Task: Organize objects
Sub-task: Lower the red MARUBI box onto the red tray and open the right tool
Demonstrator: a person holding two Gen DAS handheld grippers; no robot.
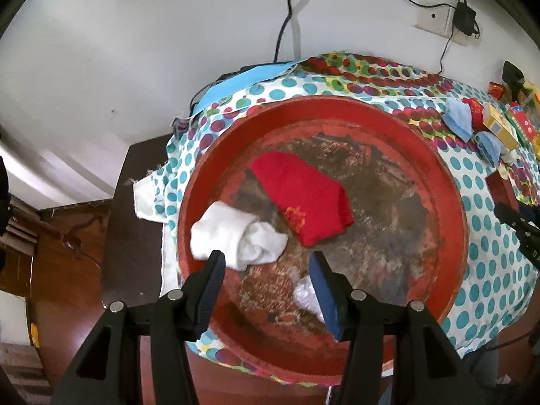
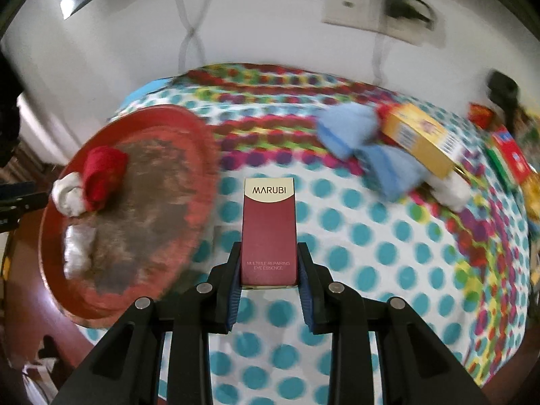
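Clamped between the blue-padded fingers of the right gripper (image 2: 269, 263) stands a tall maroon cardboard box (image 2: 269, 233) with a cream top band reading MARUBI and small lettering lower down, its lower sides pinched by both pads, held above the white tablecloth with teal polka dots and bands of multicoloured dots (image 2: 371, 236); over on the other side the left gripper (image 1: 266, 263) hangs with its jaws spread wide and nothing between them, above the near part of a large round red tray with a worn brown centre (image 1: 462, 216); just past the left finger lies a bunched white sock (image 1: 236, 239), resting on the tray floor near its left rim; close by the right finger sits a small crumpled piece of clear plastic (image 1: 305, 295); beyond the sock, near the tray's middle, lies a folded red sock with a gold pattern (image 1: 303, 199), its near edge just beside the white one; from the right wrist view the tray sits to the left of the held box, well apart from it; farther back on the cloth, to the right, lie two light blue socks (image 2: 368, 145), a yellow rectangular carton (image 2: 422, 138) touching them, and a red and green packet (image 2: 509, 158) near the table's edge; behind everything a white wall carries a socket plate with a black plug (image 1: 464, 17) and trailing black cables (image 1: 287, 17).
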